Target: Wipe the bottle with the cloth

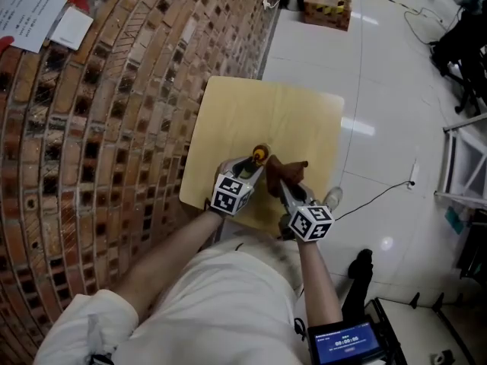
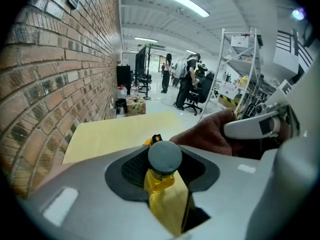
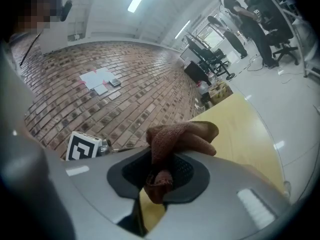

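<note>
A small yellow bottle (image 1: 260,155) with a grey cap stands upright between the jaws of my left gripper (image 1: 254,163), which is shut on it above the near part of the pale wooden table (image 1: 266,109). In the left gripper view the bottle (image 2: 165,186) fills the gap and its cap (image 2: 165,157) tops it. My right gripper (image 1: 282,184) is shut on a brown cloth (image 1: 286,171), bunched just right of the bottle. The cloth (image 3: 180,135) hangs out of the jaws in the right gripper view. Whether cloth and bottle touch is unclear.
A brick wall (image 1: 91,128) runs along the table's left side. White tiled floor (image 1: 396,90) lies to the right, with a cable (image 1: 373,196) and a cardboard box (image 1: 327,2) far back. People (image 2: 187,79) and a shelf rack (image 2: 240,69) stand in the distance.
</note>
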Action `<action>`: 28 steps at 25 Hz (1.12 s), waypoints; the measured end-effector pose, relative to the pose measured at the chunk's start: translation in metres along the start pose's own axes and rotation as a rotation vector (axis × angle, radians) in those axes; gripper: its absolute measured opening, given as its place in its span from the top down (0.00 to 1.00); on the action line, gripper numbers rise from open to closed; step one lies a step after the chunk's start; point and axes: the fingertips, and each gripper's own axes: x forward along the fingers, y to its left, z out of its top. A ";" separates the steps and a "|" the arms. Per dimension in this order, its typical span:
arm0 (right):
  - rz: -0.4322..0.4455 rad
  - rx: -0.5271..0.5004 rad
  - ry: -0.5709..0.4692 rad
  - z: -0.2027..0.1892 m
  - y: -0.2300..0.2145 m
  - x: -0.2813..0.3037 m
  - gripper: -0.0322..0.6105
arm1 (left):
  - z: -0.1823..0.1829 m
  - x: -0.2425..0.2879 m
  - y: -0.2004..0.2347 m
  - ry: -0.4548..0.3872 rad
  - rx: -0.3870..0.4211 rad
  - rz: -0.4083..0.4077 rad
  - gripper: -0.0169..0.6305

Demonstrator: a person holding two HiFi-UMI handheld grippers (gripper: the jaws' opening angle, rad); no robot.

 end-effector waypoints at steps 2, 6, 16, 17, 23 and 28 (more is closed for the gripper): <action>-0.008 0.007 0.009 -0.004 -0.003 -0.003 0.84 | 0.003 -0.001 -0.003 -0.005 0.009 -0.014 0.69; -0.019 0.015 0.017 -0.012 -0.008 -0.010 0.84 | 0.005 -0.006 -0.002 -0.011 0.014 -0.020 0.69; 0.039 0.047 -0.034 -0.007 0.006 0.005 0.84 | 0.001 -0.013 0.007 -0.013 -0.018 -0.072 0.69; 0.059 0.049 -0.040 -0.005 0.011 0.010 0.84 | 0.001 -0.013 0.006 -0.009 -0.014 -0.081 0.69; 0.115 0.114 0.005 -0.022 0.010 0.048 0.85 | 0.000 -0.014 -0.010 0.009 0.034 -0.120 0.70; 0.067 0.108 0.035 -0.042 -0.007 0.066 0.85 | -0.002 -0.015 -0.014 0.017 0.036 -0.118 0.70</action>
